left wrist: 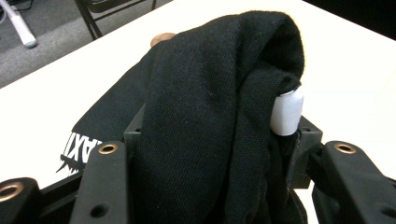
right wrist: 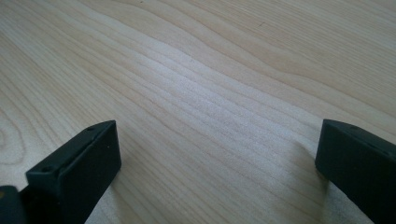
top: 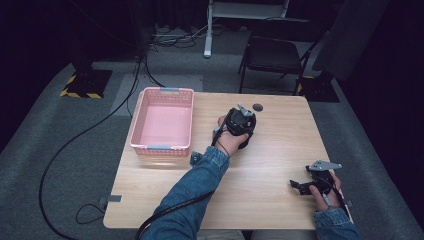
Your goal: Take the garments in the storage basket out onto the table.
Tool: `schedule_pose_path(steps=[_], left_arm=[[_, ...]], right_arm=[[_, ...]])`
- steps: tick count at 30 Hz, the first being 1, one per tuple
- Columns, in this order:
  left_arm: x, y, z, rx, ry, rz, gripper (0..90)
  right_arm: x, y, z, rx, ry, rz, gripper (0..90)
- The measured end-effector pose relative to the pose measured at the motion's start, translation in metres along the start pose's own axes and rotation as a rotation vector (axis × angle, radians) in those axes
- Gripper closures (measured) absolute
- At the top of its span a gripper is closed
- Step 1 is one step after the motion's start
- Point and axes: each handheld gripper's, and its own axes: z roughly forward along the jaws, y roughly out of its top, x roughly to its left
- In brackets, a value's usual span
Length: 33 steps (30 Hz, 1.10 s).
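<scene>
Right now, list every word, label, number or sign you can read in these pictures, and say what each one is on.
"AXI": white letters on the black cloth clamped in the left gripper; the print is cut off at the picture's edge, so the full word cannot be read.
The white tab on that cloth shows no readable text.
Nothing else bears writing.

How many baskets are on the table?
1. The pink basket sits at the table's far left corner, left of the left gripper, which holds a black cloth.
</scene>
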Motion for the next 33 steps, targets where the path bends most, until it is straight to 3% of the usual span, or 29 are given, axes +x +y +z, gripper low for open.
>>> schedule_pose_path(steps=[17,33], left_arm=[[-0.011,-0.010,0.021,0.020,-0.028,-0.008,43.2],[-0.025,-0.020,0.041,0.059,-0.059,0.008,43.3]], right_arm=[[0.000,0.000,0.000,-0.001,0.001,-0.001,0.1],[0.000,0.000,0.000,-0.001,0.001,-0.001,0.1]])
